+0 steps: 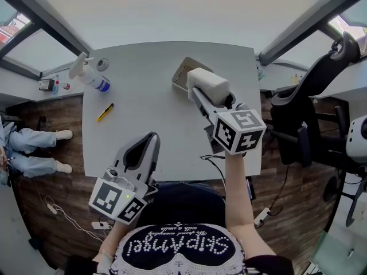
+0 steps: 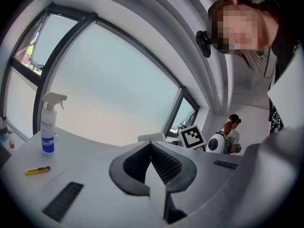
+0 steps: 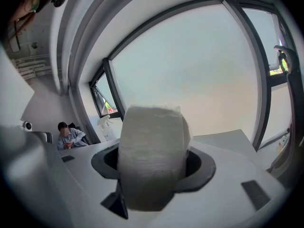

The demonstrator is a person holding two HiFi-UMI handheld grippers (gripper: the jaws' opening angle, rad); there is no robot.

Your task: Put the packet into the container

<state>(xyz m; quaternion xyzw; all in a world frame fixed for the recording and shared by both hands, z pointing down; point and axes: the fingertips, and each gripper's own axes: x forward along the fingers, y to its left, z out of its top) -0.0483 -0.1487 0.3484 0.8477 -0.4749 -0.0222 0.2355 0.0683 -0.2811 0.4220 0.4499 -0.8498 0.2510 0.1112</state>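
Your left hand-held gripper [image 1: 150, 139] idles empty, jaws together, at the near edge of the pale grey surface [image 1: 143, 102]. Further right, your right hand-held gripper [image 1: 199, 98] clamps the white, pillow-like wrapped packet [image 1: 207, 86], raised beside the tan rectangular container [image 1: 182, 69]. The packet looks light, soft and squashable, best pinched mid-body. Its long axis seems to follow the jaws, pointing away from you.

Shirt [image 1: 178, 248] print: "SkipAngel" (upside down here); spray bottle [image 2: 49, 127] label illegible.
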